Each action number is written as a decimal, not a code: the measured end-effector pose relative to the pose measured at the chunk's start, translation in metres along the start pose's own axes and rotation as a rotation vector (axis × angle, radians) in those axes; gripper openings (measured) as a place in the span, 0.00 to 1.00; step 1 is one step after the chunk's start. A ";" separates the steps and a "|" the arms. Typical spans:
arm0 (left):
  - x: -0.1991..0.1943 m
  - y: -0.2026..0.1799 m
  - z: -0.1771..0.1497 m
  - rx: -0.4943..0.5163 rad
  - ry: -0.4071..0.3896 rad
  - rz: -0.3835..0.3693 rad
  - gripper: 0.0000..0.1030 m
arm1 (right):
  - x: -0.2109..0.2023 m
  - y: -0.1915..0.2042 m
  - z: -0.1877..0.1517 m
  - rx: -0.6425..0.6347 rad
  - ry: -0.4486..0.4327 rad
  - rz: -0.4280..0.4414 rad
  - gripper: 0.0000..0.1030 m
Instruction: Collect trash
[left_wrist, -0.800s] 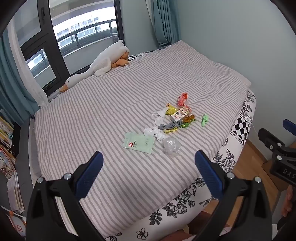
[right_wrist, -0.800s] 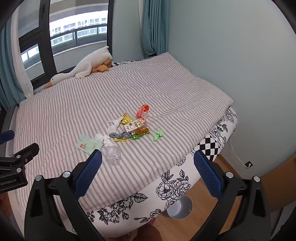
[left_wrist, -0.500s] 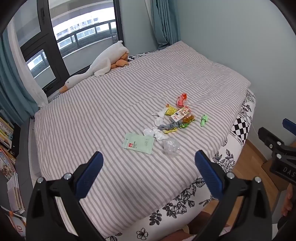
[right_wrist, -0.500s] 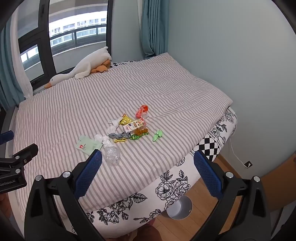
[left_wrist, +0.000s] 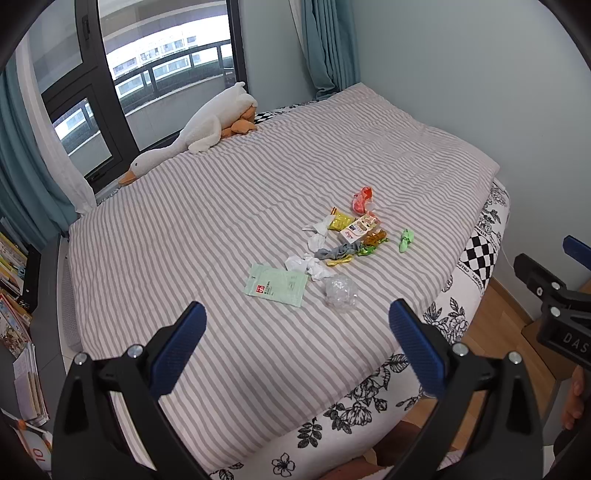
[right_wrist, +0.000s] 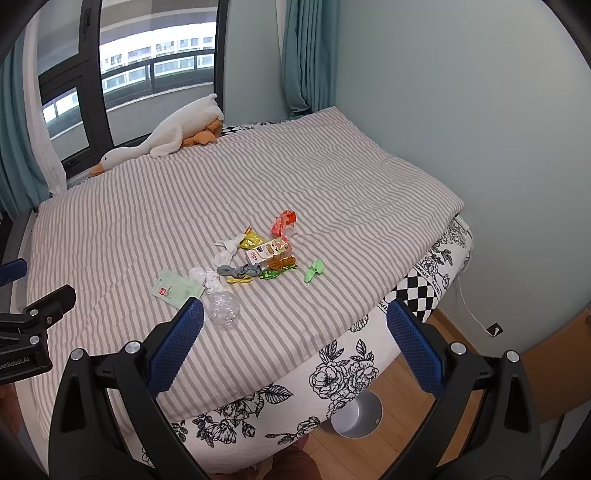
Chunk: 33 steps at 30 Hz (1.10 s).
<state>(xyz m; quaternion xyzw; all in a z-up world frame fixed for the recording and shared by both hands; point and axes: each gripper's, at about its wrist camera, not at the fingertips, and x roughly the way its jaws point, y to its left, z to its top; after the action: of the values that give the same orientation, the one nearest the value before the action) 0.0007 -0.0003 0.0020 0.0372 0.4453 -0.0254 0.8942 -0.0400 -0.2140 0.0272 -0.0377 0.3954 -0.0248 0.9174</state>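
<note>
Trash lies in a cluster on the striped bed (left_wrist: 221, 229): a pale green packet (left_wrist: 276, 284), crumpled clear plastic (left_wrist: 340, 291), white tissues (left_wrist: 308, 265), a red wrapper (left_wrist: 361, 195), a yellow wrapper (left_wrist: 340, 221), a small white box (left_wrist: 359, 229) and a green scrap (left_wrist: 405, 239). The same cluster shows in the right wrist view, with the packet (right_wrist: 176, 289) and clear plastic (right_wrist: 222, 309) nearest. My left gripper (left_wrist: 295, 334) is open and empty, above the bed's near edge. My right gripper (right_wrist: 294, 332) is open and empty, over the bed's corner.
A white goose plush (left_wrist: 207, 129) lies at the bed's far side by the window. A grey bin (right_wrist: 352, 412) stands on the wooden floor at the bed's foot. The wall (right_wrist: 461, 110) runs along the bed's right side. Books (left_wrist: 14, 295) are stacked at left.
Both views have shifted very slightly; the trash sits a little further from the grippers. Both grippers stay open.
</note>
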 end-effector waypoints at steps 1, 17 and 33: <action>0.000 0.000 0.001 0.001 -0.001 0.001 0.96 | 0.000 0.000 0.000 0.000 -0.001 0.000 0.93; -0.007 0.000 0.000 -0.002 -0.007 0.009 0.96 | -0.001 0.001 0.001 -0.004 -0.007 -0.003 0.93; -0.010 0.000 -0.003 0.000 -0.009 0.001 0.96 | -0.006 0.002 0.001 -0.006 -0.024 -0.016 0.93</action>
<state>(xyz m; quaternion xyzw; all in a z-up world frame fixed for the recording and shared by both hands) -0.0077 -0.0005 0.0085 0.0373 0.4413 -0.0251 0.8962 -0.0431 -0.2119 0.0319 -0.0438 0.3843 -0.0308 0.9217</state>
